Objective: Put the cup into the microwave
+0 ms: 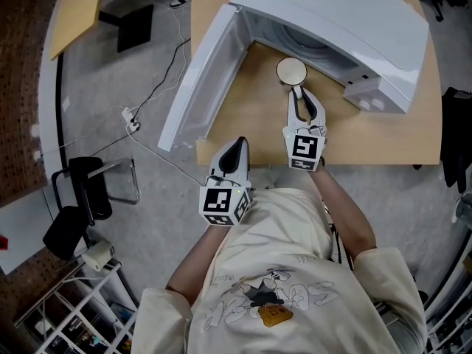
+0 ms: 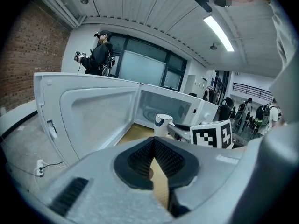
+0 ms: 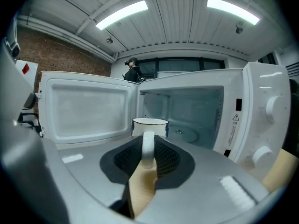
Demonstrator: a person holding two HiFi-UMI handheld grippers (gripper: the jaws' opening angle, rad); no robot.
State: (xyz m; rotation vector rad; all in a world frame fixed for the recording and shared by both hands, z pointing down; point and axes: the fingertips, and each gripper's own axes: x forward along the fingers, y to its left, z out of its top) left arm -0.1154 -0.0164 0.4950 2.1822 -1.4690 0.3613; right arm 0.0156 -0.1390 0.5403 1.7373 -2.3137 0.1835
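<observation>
Jaws of the right gripper [image 3: 148, 146] stand slightly apart, clamped on the handle of the white cup [image 3: 150, 124]. The cup is upright, just outside the open cavity of the microwave [image 3: 187, 107], over the wooden table [image 1: 383, 135], with the swung-out door [image 1: 198, 80] to its left. The left gripper [image 2: 153, 154] sits at the table's near edge, its jaws closed together at the tips with nothing between them.
</observation>
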